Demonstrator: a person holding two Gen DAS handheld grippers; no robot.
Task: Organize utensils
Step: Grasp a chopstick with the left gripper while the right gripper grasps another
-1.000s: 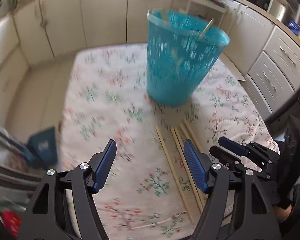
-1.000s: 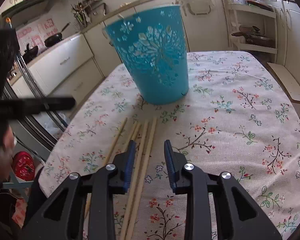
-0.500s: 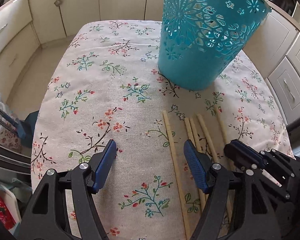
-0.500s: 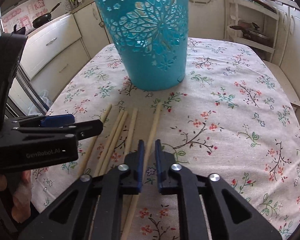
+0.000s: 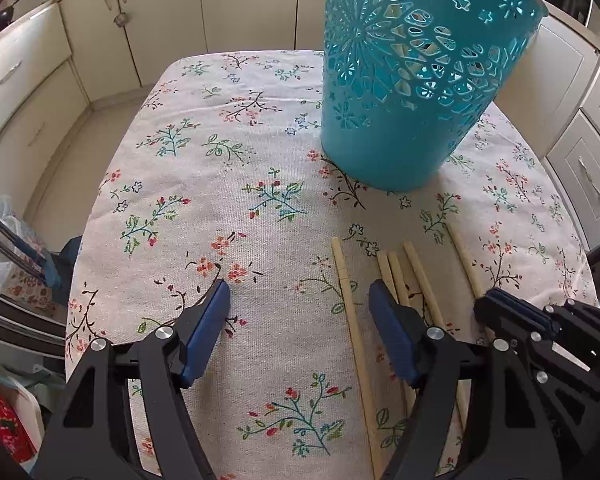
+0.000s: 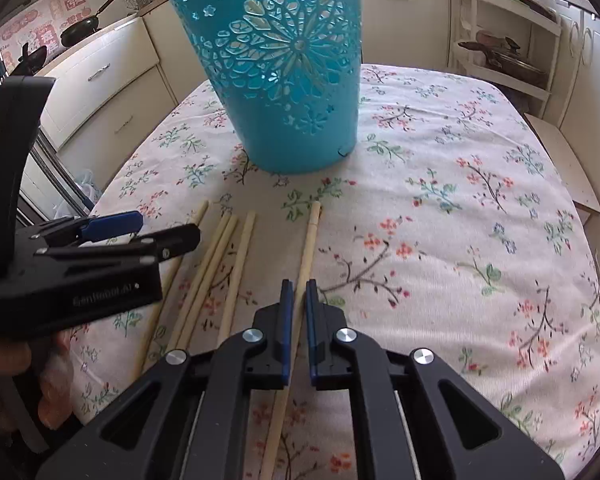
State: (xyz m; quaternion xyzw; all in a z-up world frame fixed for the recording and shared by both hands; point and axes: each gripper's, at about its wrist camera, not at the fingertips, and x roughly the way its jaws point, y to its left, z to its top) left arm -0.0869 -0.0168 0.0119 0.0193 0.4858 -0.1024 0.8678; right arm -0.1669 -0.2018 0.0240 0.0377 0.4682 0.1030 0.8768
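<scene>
Several wooden chopsticks [image 6: 224, 248] lie side by side on the floral tablecloth [image 6: 480, 240], in front of an upright teal cut-out basket [image 6: 292, 80]. My right gripper [image 6: 298, 290] is shut on the rightmost chopstick [image 6: 311, 236], low over the cloth. In the left wrist view my left gripper [image 5: 298, 296] stands open just above the cloth, with the leftmost chopstick [image 5: 346, 292] lying between its fingers, close to the right one. The basket [image 5: 412, 80] stands beyond it, with light sticks showing through its holes. The right gripper [image 5: 496, 300] shows at the right there.
Cream kitchen cabinets [image 5: 100, 40] ring the table, and its edges fall away on the left and near sides. A shelf unit with pots [image 6: 500, 48] stands at the back right. A person's hand [image 6: 24, 376] holds the left gripper [image 6: 166, 228].
The right jaws have closed onto the rightmost chopstick. My left gripper has sunk toward the cloth, staying open, and the basket now looms larger in its view.
</scene>
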